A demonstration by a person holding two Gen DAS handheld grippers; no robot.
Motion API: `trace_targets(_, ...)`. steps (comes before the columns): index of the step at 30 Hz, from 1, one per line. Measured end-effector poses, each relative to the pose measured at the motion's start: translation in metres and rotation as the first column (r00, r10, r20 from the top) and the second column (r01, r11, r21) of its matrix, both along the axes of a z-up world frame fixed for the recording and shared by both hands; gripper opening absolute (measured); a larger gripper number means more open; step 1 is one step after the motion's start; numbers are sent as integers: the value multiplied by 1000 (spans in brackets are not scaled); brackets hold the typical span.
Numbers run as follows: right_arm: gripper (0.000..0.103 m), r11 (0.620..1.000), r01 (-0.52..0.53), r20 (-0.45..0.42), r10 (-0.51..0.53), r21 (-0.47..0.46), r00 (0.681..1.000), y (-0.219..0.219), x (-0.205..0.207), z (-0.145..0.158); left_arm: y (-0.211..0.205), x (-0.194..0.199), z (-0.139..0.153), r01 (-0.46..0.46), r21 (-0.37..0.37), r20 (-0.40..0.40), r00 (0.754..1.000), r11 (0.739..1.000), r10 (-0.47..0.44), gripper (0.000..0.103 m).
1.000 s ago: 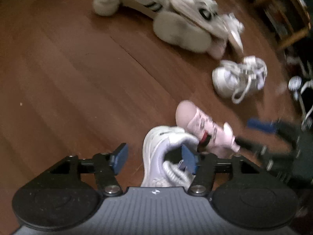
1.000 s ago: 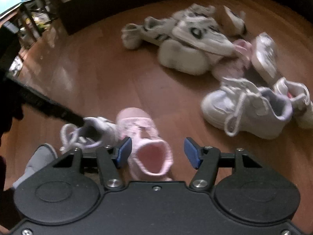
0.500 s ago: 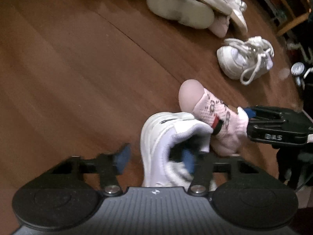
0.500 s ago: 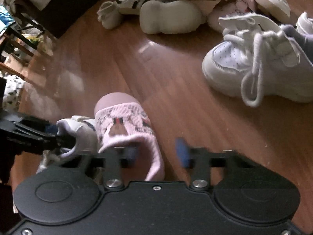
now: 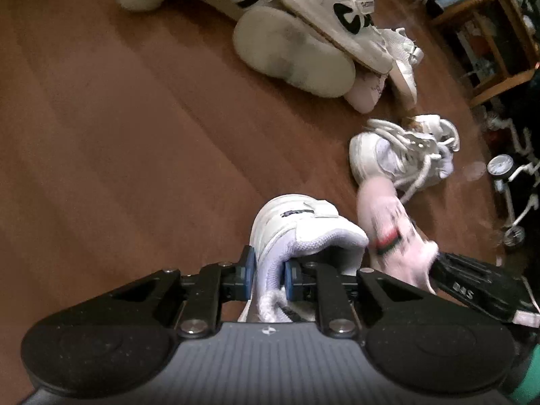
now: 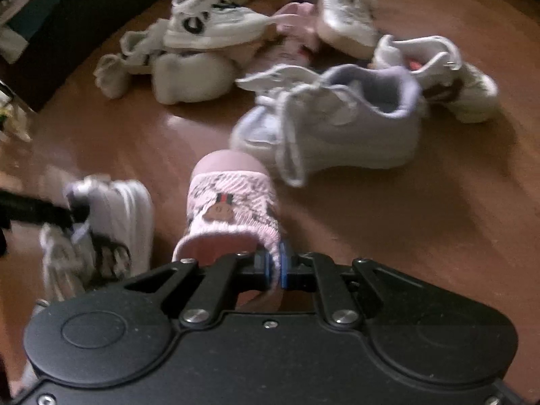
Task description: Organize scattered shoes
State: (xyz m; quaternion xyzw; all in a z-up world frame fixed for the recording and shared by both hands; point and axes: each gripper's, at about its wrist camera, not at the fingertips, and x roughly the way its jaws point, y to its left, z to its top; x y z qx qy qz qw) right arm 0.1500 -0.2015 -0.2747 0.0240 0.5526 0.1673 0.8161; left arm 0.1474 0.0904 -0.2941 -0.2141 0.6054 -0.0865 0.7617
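A small white sneaker (image 5: 297,216) lies on the wooden floor just ahead of my left gripper (image 5: 268,270). Its jaws are closing, and the blue pads press on the left wall of the sneaker's padded collar. To its right is a pink knitted baby shoe (image 5: 388,216), blurred. In the right wrist view my right gripper (image 6: 275,266) is shut on the right side of the pink shoe's (image 6: 233,195) cuff. The white sneaker (image 6: 114,209) shows to the left there, with the left gripper's black fingers at its collar.
A heap of white and pink shoes (image 5: 303,44) lies farther off on the floor. A white laced sneaker (image 6: 337,128) sits just beyond the pink shoe. A wooden shelf (image 5: 489,50) and a small toy trike (image 5: 513,182) stand at the right.
Both grippers stood open around the shoes and have since shut, the left on the white sneaker's collar and the right on the pink shoe's cuff. Both have pushed forward toward the heap.
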Motion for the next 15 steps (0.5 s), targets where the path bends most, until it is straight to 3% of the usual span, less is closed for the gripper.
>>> trace_targets(3,8,1000,12,-19,-13,-19,1000,-5,0,-12,-5,16,-8,-3,3,-45,999,1000,4,29)
trace_targets(4,10,1000,15,-29,-16,-20,999,-6,-1,-16,-7,17,-7,8,19,-44,999,1000,-7,44)
trace_targets(6,15,1000,12,-47,-13,-23,999,-4,-4,-22,-6,15,-2,23,29,-19,1000,999,-22,62)
trace_targets(8,25,1000,3,-52,-5,-31,999,0,-6,-25,-3,11,9,24,26,23,999,999,-25,62)
trace_targets(10,29,999,-17,-53,15,-36,999,2,-9,-29,4,6,22,10,27,76,997,1000,-12,63)
trace_targets(15,19,987,-147,-52,143,-67,988,5,-16,-28,17,-2,29,-37,12,100,994,999,35,63)
